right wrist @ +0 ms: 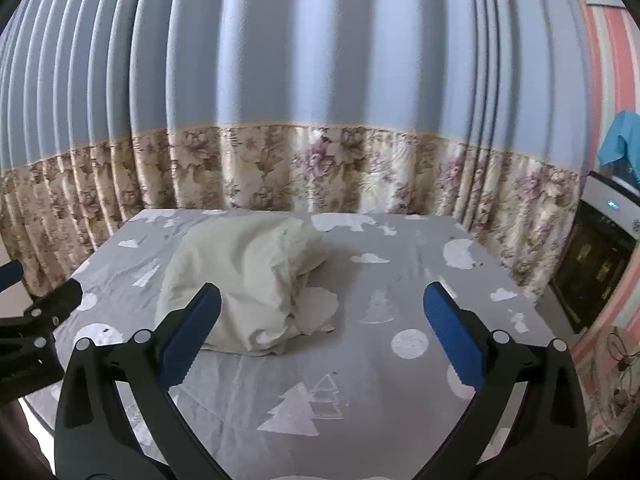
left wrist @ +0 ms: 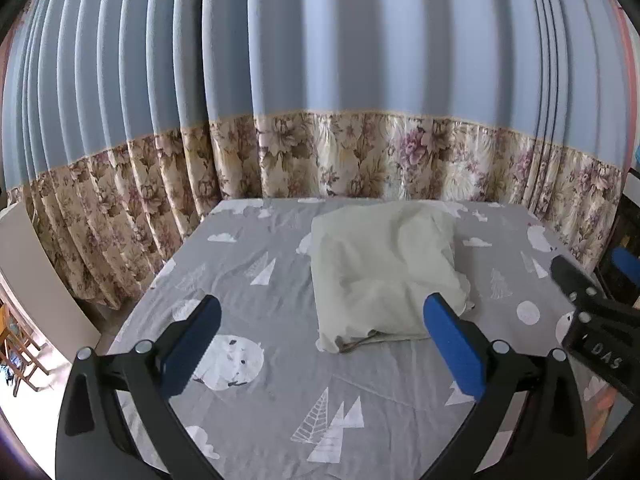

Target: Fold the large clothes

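A pale cream, loosely folded cloth garment (left wrist: 384, 268) lies in a soft bundle on a grey bed sheet printed with white trees, clouds and round bears (left wrist: 280, 384), toward the far edge of the bed and somewhat nearer its far right corner in the left wrist view. Its near edge shows layered hems, and its right side bunches into a crumpled lump.

The left gripper (left wrist: 320, 344) hangs above the near part of the bed with its blue-padded fingers (left wrist: 452, 348) spread wide, nothing between them; the right pad overlaps the garment's near right corner in the view, though contact cannot be told. The right gripper (right wrist: 320, 340) likewise has its fingers wide apart and empty, above the sheet just right of the bundle, its left pad (right wrist: 188, 340) in front of the cloth's near side.

Behind the far edge hangs a pleated blue curtain with a beige floral lower band (right wrist: 320, 80)
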Tool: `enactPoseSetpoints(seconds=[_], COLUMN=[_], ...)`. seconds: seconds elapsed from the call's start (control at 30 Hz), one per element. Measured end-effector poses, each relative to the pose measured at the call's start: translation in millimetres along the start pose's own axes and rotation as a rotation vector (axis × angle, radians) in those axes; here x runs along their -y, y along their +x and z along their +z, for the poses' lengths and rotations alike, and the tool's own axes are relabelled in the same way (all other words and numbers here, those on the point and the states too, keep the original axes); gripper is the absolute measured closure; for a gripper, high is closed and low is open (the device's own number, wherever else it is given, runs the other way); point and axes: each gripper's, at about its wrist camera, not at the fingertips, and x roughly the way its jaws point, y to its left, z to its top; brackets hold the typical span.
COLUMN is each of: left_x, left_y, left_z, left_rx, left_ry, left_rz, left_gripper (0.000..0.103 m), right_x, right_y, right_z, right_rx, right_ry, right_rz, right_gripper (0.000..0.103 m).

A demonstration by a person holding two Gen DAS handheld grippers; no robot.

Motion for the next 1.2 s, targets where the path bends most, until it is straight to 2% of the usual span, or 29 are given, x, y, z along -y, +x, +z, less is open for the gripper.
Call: enactPoseSetpoints(seconds=[0.17,0.3,0.6,0.87,1.2], left_x=[4,6,9,11,14], left_y=[10,11,13,10,19], left_z=[-6,-9,-11,-13,-11], left_rx=[-0.044,-0.039,-0.04,-0.027,-0.06], left_ry=[0.01,0.02,0.031,0.023,0.028], left_rz=[-0.006,0.015,0.011,-0.104,-0.049], left_gripper=[0.001,0.001,0.001,0.001,0.001], right_x=[-1,-5,-4,-6,-4], right_y=[0,4,10,24,33], right_z=[-2,-4,-6,-10,-13], right_rx=[0.006,-0.005,-0.007,-0.037,-0.055], right_ry=[-0.015,-0.037,-0.042,-0.065,-0.065], right_rz=[-0.034,-0.044,-0.068,-0.092,-0.101], right_gripper=[0.003,0.003,0.003,0.003,0.003])
